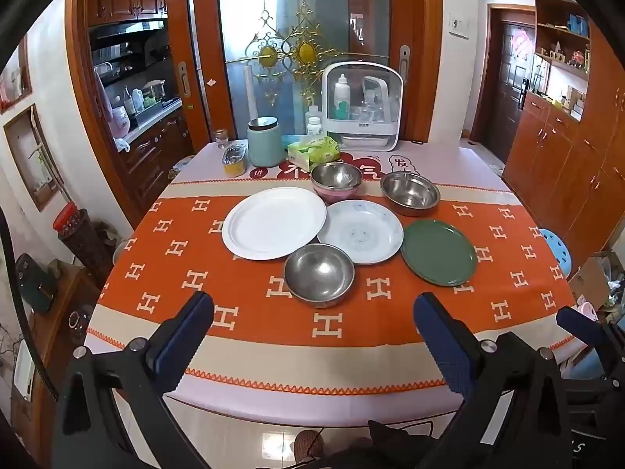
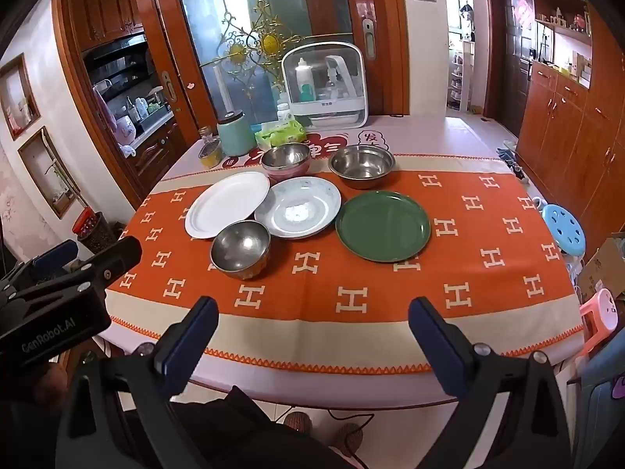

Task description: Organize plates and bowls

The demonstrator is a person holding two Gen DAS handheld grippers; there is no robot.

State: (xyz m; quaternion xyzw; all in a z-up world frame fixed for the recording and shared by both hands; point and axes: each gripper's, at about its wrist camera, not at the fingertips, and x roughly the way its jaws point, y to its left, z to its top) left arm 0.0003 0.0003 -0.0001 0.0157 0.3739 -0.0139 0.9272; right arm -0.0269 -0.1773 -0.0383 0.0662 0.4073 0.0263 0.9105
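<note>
Left gripper and right gripper both spread wide, empty, hovering over the near table edge. Then a steel bowl; white plate, patterned plate, green plate; two more steel bowls behind.

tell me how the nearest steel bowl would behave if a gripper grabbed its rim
The nearest steel bowl looks thin and shiny, so probably light, stiff and slippery under the pads. Its rounded sides suggest it could rock or tip if pushed at the rim. It overlaps the patterned plate in view, so it may scrape it.
</note>
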